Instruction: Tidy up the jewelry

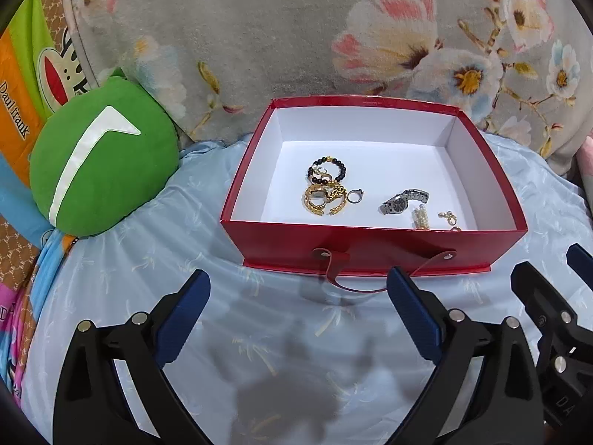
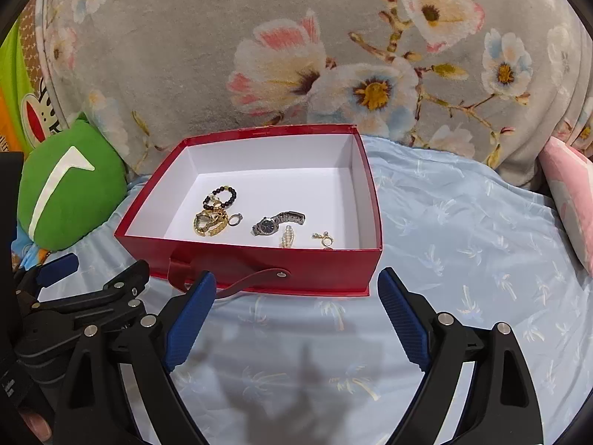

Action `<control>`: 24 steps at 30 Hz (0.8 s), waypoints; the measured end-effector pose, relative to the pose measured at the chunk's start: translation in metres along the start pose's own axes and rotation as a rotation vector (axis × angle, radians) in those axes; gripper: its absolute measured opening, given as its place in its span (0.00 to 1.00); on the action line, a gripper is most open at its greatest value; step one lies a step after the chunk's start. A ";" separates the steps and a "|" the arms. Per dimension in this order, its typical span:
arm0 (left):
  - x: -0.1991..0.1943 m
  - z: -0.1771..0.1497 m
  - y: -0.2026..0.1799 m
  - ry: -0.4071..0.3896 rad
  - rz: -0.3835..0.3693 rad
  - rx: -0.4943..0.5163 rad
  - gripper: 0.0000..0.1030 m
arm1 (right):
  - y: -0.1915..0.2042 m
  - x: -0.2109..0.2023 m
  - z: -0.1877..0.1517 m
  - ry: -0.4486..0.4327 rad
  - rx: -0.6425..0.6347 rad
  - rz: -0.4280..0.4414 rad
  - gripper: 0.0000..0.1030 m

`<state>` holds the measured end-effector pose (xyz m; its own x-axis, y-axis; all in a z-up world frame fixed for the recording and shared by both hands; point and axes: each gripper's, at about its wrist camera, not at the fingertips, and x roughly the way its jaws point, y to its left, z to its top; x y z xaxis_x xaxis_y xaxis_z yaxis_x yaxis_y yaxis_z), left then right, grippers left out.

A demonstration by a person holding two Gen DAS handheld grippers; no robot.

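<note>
Left hand-held gripper (image 1: pixel 298 287) spread wide, nothing held, right hand-held gripper (image 2: pixel 296 289) likewise released above the blue bedsheet (image 2: pixel 463 230), jewelry gathered in the red box (image 1: pixel 370 246), gold bracelets (image 1: pixel 324 198) left, watch (image 1: pixel 404 202) centre, pink cushion (image 2: pixel 570 193) seen only in right view.

One red box (image 1: pixel 370 248), one silver watch (image 1: pixel 404 201), one black bead bracelet (image 1: pixel 327 170), one silver ring (image 1: pixel 355 196), one pearl piece (image 1: pixel 421 218), one green cushion (image 1: pixel 100 163).
</note>
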<state>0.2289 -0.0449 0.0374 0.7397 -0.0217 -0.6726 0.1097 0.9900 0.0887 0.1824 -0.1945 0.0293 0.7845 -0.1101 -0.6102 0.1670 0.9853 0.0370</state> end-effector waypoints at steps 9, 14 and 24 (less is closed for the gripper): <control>0.024 0.011 0.002 0.011 0.023 -0.012 0.92 | 0.006 0.029 0.007 0.017 -0.022 -0.038 0.84; 0.033 0.014 0.005 0.020 0.023 -0.025 0.92 | 0.009 0.040 0.010 0.022 -0.010 -0.022 0.84; 0.041 0.011 0.003 0.017 0.047 -0.023 0.92 | 0.013 0.044 0.009 -0.001 -0.035 -0.060 0.84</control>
<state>0.2670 -0.0447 0.0177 0.7323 0.0271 -0.6805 0.0598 0.9928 0.1039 0.2240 -0.1874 0.0101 0.7745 -0.1687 -0.6097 0.1925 0.9809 -0.0269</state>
